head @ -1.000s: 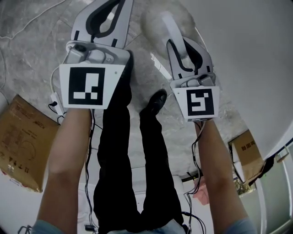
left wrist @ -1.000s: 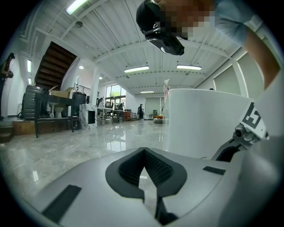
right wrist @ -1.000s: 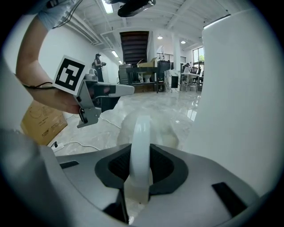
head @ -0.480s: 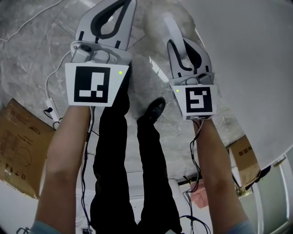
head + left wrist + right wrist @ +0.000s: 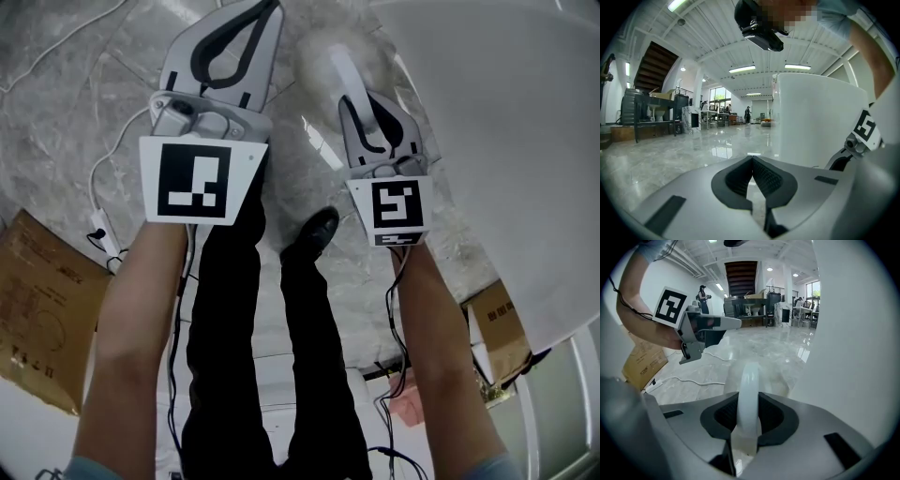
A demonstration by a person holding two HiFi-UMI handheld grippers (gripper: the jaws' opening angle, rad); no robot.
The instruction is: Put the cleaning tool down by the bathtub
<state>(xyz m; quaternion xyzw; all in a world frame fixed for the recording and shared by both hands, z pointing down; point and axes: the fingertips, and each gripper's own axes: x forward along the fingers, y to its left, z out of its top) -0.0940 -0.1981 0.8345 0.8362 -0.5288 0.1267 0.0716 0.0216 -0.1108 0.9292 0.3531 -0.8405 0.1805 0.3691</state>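
Observation:
The cleaning tool (image 5: 339,64) has a white handle and a pale round head that hangs just above the marble floor, close to the white bathtub (image 5: 506,141). My right gripper (image 5: 364,101) is shut on the handle (image 5: 749,385), which runs straight out between the jaws. The bathtub wall (image 5: 853,357) rises just right of the tool. My left gripper (image 5: 246,9) is held to the left of the tool, shut with nothing in it; its pads meet in the left gripper view (image 5: 752,161). The tub (image 5: 815,117) also stands ahead of it.
The person's black-trousered legs and a black shoe (image 5: 314,225) stand between the two arms. A white cable (image 5: 103,178) trails over the floor at the left. Cardboard boxes lie at the lower left (image 5: 37,309) and by the tub at the lower right (image 5: 502,323).
Both grippers have drifted slightly up and forward in the head view, the right one still holding the tool. The shoe has shifted a little.

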